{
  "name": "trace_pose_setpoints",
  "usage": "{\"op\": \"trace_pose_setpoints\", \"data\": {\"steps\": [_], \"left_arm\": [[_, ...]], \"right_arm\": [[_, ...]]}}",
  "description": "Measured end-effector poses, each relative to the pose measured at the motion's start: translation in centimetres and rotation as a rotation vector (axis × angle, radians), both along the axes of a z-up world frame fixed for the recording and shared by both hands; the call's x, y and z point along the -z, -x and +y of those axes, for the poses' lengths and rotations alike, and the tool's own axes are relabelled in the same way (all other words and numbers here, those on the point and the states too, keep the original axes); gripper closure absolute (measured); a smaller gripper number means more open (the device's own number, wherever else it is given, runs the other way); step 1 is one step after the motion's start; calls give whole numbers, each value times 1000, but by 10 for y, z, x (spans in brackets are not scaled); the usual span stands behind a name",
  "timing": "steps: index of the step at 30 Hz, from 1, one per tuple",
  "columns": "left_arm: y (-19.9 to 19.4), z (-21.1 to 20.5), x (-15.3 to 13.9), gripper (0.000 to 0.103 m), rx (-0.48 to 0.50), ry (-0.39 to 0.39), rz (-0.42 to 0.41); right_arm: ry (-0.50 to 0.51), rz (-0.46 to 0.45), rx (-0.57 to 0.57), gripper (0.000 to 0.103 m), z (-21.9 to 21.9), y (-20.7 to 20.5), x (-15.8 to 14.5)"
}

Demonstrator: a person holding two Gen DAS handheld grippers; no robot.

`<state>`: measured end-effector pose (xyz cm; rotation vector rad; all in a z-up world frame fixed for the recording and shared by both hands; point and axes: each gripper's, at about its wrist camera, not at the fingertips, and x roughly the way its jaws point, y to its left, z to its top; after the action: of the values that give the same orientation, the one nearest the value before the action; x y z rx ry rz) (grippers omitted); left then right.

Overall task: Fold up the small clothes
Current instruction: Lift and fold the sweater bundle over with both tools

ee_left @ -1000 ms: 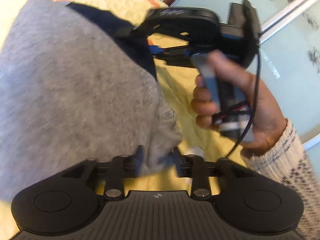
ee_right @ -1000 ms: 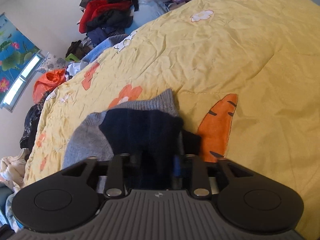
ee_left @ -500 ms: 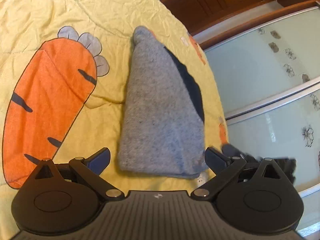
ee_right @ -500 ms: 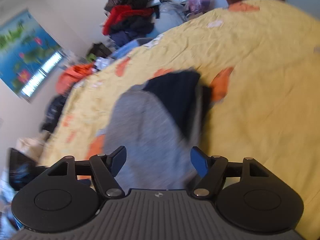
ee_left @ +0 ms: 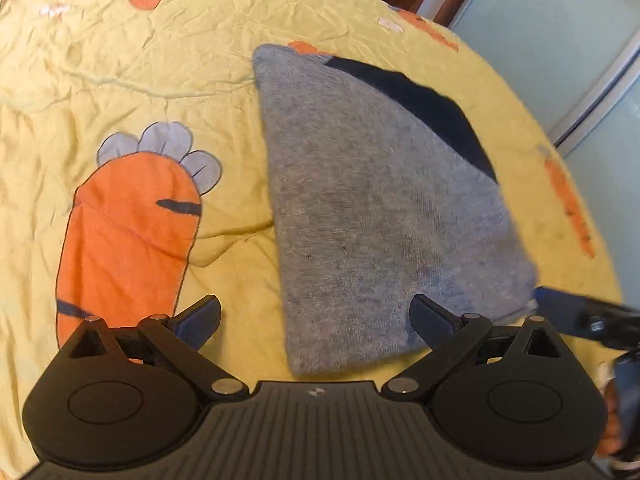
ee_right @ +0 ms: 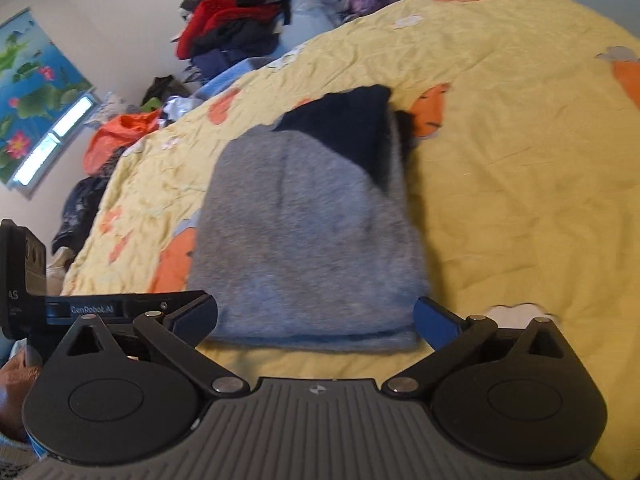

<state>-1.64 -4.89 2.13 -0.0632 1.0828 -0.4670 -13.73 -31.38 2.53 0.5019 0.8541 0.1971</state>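
Note:
A small grey knit garment [ee_left: 376, 216] with a dark navy part [ee_left: 436, 108] lies folded flat on the yellow carrot-print bedspread [ee_left: 132, 80]. My left gripper [ee_left: 316, 316] is open and empty, just above the garment's near edge. My right gripper [ee_right: 316, 316] is open and empty, at the near edge of the same garment [ee_right: 304, 232], whose navy part [ee_right: 348, 124] lies at the far end. The right gripper's finger [ee_left: 568, 312] shows at the right edge of the left wrist view. The left gripper's body [ee_right: 100, 310] shows at the left of the right wrist view.
A heap of dark and red clothes [ee_right: 236, 28] sits at the far end of the bed, with an orange item [ee_right: 120, 136] and more clothes along the left side. Glass wardrobe doors [ee_left: 560, 20] stand beyond the bed's right edge.
Both grippers let go of the garment and opened. They drew back, and the folded garment now lies flat on the bedspread.

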Motion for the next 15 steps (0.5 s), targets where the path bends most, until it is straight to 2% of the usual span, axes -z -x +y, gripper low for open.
{"op": "trace_pose_setpoints", "data": {"steps": [2,3,5,6,9,12,15], "left_arm": [[0,-2,2,3,22,25,7],[-1,-2,6,12,23,38,4],[-1,2,4,45,17,39,-18],[-4,7,4,76,13,62,-4],[-15,29,9,86,-3,183,78],[-22,47,15,88,-10,276,145],[-26,56,12,89,-3,306,156]], "right_arm": [[-4,-10,5,0,-6,4,0],[-13,-12,23,0,-14,9,1],[-33,-10,49,0,-28,15,2],[-46,-14,61,0,-32,17,3],[-69,-19,93,0,-43,21,6],[-91,-21,98,0,-48,21,9],[-98,-42,79,0,-45,17,8]]}}
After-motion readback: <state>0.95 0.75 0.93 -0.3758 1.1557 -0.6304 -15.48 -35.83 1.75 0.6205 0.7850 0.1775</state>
